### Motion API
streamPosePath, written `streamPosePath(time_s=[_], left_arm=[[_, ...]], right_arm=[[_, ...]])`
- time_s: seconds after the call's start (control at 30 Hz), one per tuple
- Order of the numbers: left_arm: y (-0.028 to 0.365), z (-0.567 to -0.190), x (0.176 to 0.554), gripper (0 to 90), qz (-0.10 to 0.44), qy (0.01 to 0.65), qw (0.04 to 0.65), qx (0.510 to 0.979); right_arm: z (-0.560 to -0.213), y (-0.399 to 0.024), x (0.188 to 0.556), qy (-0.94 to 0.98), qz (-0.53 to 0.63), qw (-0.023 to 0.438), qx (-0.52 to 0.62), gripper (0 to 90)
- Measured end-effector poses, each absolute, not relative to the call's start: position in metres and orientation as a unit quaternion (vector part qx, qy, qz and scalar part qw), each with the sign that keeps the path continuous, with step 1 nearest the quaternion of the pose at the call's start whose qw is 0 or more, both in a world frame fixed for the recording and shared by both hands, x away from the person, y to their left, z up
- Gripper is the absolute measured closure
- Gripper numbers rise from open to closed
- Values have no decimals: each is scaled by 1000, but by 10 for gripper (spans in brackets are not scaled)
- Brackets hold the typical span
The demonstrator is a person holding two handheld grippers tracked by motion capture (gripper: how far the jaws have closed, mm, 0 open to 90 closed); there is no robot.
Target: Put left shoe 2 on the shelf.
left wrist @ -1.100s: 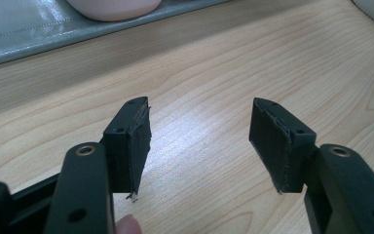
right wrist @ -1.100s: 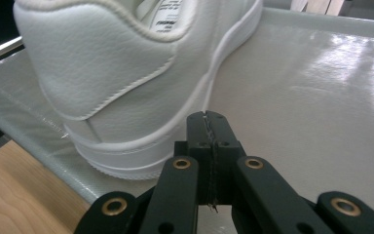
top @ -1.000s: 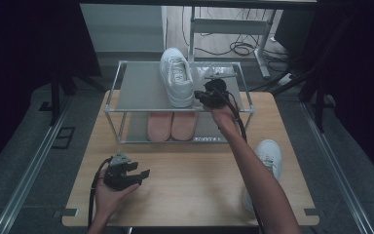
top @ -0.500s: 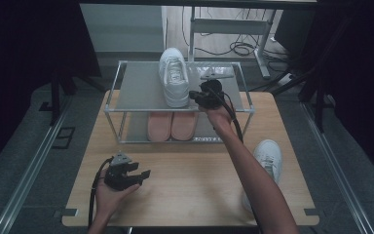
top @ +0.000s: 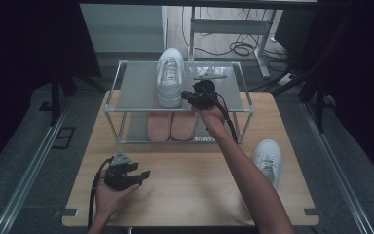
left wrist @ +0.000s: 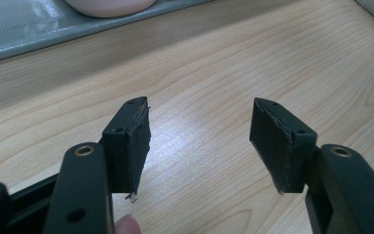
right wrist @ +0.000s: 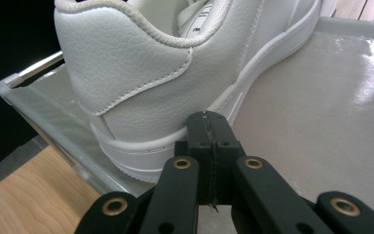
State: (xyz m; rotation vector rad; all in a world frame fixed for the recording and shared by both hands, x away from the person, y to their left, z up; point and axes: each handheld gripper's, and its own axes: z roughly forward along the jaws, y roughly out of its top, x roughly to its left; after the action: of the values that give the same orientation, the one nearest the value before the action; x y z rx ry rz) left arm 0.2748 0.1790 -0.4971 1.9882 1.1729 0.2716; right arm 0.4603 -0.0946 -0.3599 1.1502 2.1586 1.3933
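A white sneaker [top: 170, 77] stands on the top shelf of a metal rack [top: 136, 90], toe pointing away. My right gripper [top: 187, 96] is shut with nothing between its jaws, and its tip rests against the sole at the sneaker's heel side [right wrist: 141, 97]. In the right gripper view the closed right gripper [right wrist: 209, 122] touches the white sole just above the grey shelf. A second white sneaker [top: 268, 158] lies on the table at the right. My left gripper [top: 140, 170] hovers open over the table's front left, and the left gripper view shows that left gripper [left wrist: 199, 141] with bare wood between its jaws.
A pair of pink shoes [top: 171, 124] sits on the rack's lower shelf; one pink toe [left wrist: 109, 6] shows in the left gripper view. A small grey object [top: 209, 74] lies at the back right of the top shelf. The wooden table [top: 199, 195] extends in front of the rack.
My right gripper has moved left along the top shelf to the sneaker's heel, and the sneaker has shifted slightly left. The left gripper has stayed put.
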Motion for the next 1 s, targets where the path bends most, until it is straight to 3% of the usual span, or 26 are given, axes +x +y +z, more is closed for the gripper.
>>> streamPosePath(time_s=[0.6, 1.0], left_arm=[[178, -498, 275, 403, 105, 463, 396, 786], [179, -499, 275, 401, 106, 462, 394, 787]], right_arm=[[-360, -85, 461, 753, 495, 165, 401, 895], [-354, -103, 454, 748, 500, 179, 397, 894]])
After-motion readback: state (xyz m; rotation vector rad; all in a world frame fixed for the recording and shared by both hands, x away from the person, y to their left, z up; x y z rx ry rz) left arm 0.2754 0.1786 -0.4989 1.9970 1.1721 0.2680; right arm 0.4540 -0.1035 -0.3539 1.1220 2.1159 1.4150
